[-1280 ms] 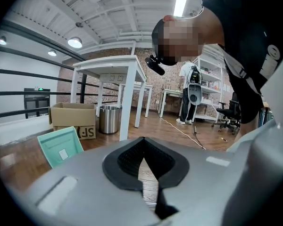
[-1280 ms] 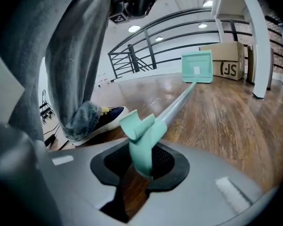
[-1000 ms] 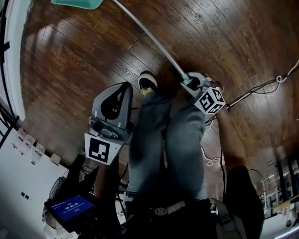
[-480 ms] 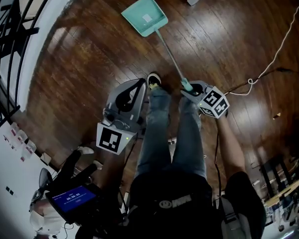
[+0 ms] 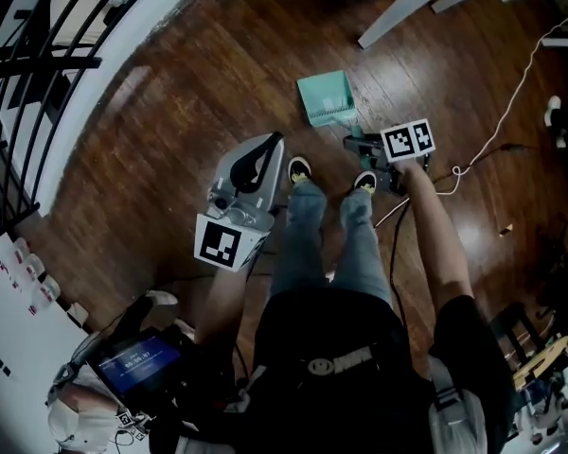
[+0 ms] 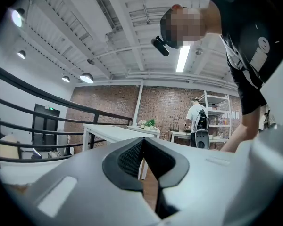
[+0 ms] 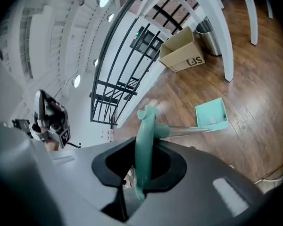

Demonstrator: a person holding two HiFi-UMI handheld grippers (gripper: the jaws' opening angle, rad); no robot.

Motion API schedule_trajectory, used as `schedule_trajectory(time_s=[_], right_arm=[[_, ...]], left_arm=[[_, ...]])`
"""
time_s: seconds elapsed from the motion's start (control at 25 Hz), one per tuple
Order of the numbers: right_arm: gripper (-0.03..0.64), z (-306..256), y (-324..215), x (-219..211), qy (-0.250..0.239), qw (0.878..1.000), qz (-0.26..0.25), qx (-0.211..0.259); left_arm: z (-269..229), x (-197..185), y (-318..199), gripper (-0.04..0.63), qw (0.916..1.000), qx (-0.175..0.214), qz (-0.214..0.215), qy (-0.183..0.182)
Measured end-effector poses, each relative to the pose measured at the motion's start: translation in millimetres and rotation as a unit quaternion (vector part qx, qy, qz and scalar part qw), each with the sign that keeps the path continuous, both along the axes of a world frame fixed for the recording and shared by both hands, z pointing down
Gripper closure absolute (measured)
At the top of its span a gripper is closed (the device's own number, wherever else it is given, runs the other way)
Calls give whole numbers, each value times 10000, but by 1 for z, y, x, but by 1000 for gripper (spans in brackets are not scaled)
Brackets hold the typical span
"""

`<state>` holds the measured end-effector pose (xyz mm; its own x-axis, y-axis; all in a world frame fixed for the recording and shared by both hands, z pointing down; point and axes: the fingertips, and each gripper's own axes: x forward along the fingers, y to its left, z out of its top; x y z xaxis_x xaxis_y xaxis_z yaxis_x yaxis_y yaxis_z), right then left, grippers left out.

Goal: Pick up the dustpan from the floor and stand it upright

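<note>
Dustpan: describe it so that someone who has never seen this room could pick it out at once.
Start from the dark wood floor between the black railing and the white table leg. Just ahead of the person's shoes sits the dustpan: the only mint-green thing there, a flat scoop on a long handle.

The left gripper [image 5: 271, 145] points level, jaws seemingly together and empty. The right gripper [image 5: 358, 149], arm outstretched, tilts down, its jaws closing on a handle [image 7: 144, 140].
</note>
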<state>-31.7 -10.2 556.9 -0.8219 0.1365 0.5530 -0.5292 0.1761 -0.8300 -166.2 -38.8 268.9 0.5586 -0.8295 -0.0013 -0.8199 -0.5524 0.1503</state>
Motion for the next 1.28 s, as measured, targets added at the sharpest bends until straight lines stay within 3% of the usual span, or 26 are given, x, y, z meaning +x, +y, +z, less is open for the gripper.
schedule_trajectory(time_s=[0.12, 0.2, 0.24, 0.36, 0.52, 0.64, 0.84, 1.08, 1.2, 1.28], right_arm=[[526, -2, -8, -4, -41, 9989, -221, -411], [367, -2, -2, -3, 32, 9961, -578, -664], [356, 0, 1, 0, 163, 9948, -771, -647], [357, 13, 6, 22, 830, 9897, -1163, -25], [351, -2, 18, 47, 1594, 9682, -1399, 1325], [360, -5, 31, 52, 1867, 9558, -1430, 1763], [322, 26, 29, 66, 2790, 9073, -1911, 2500], [295, 6, -7, 74, 3357, 8528, -1526, 3698], [314, -37, -22, 73, 3020, 8441, -736, 4368], [384, -88, -34, 71, 2497, 8338, -20, 4923]], left_arm=[[-10, -6, 0, 577, 9999, 124, -40, 79], [-11, -7, 0, 577, 9999, 128, 1, 47], [-11, -6, -1, 577, 9999, 122, 31, 21], [-10, 0, -1, 577, 9998, 120, 153, -44], [-30, 8, 12, 577, 9994, 200, 280, -93], [-40, 18, 19, 577, 9990, 269, 331, -152], [-41, 36, 18, 577, 9978, 334, 526, -220], [-39, 47, 17, 577, 9967, 298, 707, -268], [-41, 50, 15, 577, 9961, 324, 767, -292], [-45, 53, 12, 577, 9958, 372, 791, -272]])
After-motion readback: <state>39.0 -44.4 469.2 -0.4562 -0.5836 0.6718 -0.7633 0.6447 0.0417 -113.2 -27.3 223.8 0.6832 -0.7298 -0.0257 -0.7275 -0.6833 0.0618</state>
